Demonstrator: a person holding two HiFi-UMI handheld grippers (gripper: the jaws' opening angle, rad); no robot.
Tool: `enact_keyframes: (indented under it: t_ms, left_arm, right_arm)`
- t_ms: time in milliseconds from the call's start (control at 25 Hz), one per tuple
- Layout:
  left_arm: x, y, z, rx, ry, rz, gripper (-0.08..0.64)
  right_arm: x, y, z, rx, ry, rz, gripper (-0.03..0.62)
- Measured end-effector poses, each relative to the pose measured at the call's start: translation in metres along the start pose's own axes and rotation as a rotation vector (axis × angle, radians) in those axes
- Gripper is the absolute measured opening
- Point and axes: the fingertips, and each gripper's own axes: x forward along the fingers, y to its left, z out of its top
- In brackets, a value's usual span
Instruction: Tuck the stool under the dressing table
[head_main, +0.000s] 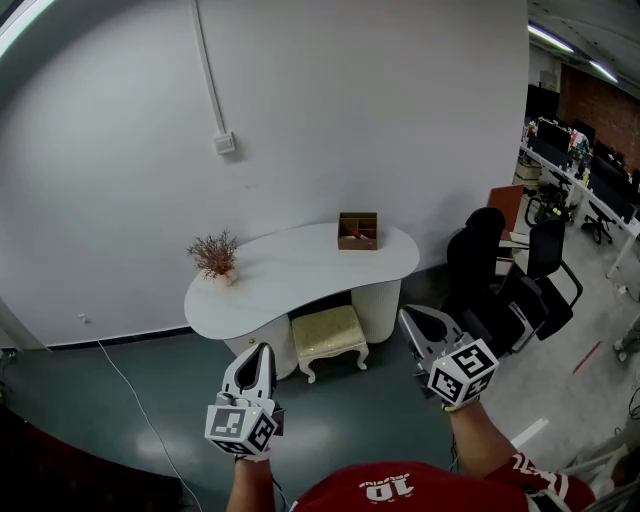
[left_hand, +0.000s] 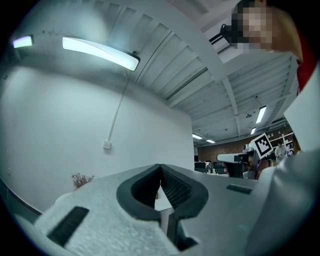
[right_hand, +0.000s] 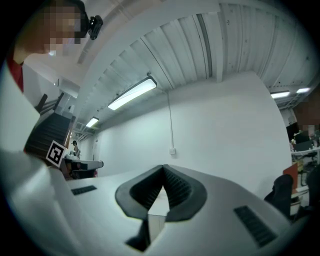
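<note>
A cream upholstered stool (head_main: 329, 339) with curved white legs stands half under the white kidney-shaped dressing table (head_main: 290, 268), its front part sticking out toward me. My left gripper (head_main: 258, 352) hangs shut and empty in front of the stool, a little to its left. My right gripper (head_main: 409, 318) is shut and empty to the stool's right. In the left gripper view the jaws (left_hand: 160, 169) meet at their tips with nothing between them. The right gripper view shows the same closed, empty jaws (right_hand: 163, 169).
On the table sit a dried plant in a small pot (head_main: 214, 256) and a brown wooden box (head_main: 357, 230). Black office chairs (head_main: 505, 275) stand close at the right. A white cable (head_main: 135, 400) runs over the grey floor at the left. The wall (head_main: 300, 120) is behind the table.
</note>
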Motion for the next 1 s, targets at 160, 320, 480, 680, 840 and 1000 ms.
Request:
enact_keyframes:
  t_ms: [160, 320, 480, 680, 840, 1000]
  left_arm:
    - [0.0, -0.003, 0.005, 0.0, -0.016, -0.018, -0.003]
    - [0.001, -0.005, 0.007, 0.003, -0.016, -0.027, -0.003]
    - [0.002, -0.009, 0.009, 0.003, -0.02, -0.035, -0.003]
    - [0.003, -0.01, 0.005, 0.004, -0.018, -0.04, -0.003]
    - [0.002, -0.011, 0.005, -0.002, -0.021, -0.043, -0.003]
    - [0.0, -0.012, 0.004, 0.002, -0.023, -0.042, -0.003]
  right_arm:
    - [-0.001, 0.001, 0.0, -0.013, 0.008, -0.021, 0.002]
    - [-0.002, -0.001, 0.0, -0.006, 0.013, -0.032, 0.002]
    - [-0.004, -0.001, 0.0, -0.015, 0.019, -0.045, 0.0]
    - [-0.005, -0.001, -0.003, -0.01, 0.021, -0.046, 0.0]
    - [-0.005, 0.0, -0.003, -0.009, 0.022, -0.042, 0.0]
    - [-0.006, 0.002, -0.005, -0.011, 0.023, -0.042, 0.0]
